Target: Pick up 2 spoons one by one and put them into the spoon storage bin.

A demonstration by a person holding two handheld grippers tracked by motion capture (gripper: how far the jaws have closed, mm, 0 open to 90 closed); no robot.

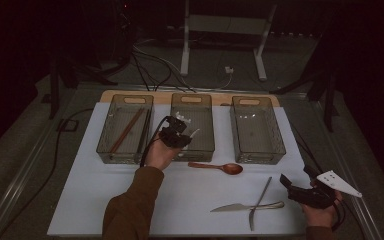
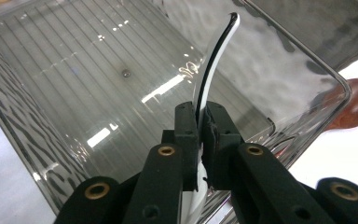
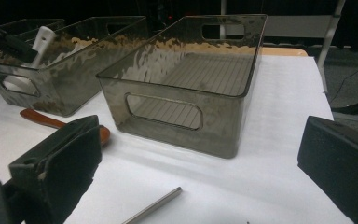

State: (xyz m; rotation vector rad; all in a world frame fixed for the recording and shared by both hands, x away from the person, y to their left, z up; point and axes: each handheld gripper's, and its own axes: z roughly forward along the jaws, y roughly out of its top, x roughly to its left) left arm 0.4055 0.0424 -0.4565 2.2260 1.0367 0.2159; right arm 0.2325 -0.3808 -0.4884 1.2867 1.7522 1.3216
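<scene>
1. The left gripper [image 1: 177, 134] hangs over the near end of the middle bin [image 1: 192, 125]. Its jaws are pinched almost together on a thin white utensil [image 2: 213, 70], which looks like a plastic spoon or knife handle; in this dim light I can't say which.
2. In the left gripper view the white strip rises from between the 2 black pads [image 2: 186, 126] and curves up over the bin's ribbed floor, clear of that floor. Its lower end pokes out beneath the jaws.
3. The person's left hand [image 1: 158, 155] wraps the gripper body from below, with a brown sleeve [image 1: 130, 205] behind it.
4. Just in front of that bin, on the white mat [image 1: 130, 200], lies a wooden spoon [image 1: 217, 167], its bowl pointing right. The left gripper view catches its reddish bowl [image 2: 354, 102] through the bin's corner.
5. The left bin [image 1: 125, 127] holds what seem to be 2 wooden chopsticks [image 1: 127, 131] laid lengthwise.
6. The right bin [image 1: 256, 129] stands beside the middle one, apart from it.
7. Near the mat's front edge a metal knife [image 1: 240, 206] and a metal fork [image 1: 260, 200] lie crossed.
8. The right gripper [image 1: 292, 189] rests low at the mat's right edge, just beside the knife's handle end. Its jaws [image 3: 56, 172] stand wide apart with nothing between them.
</scene>
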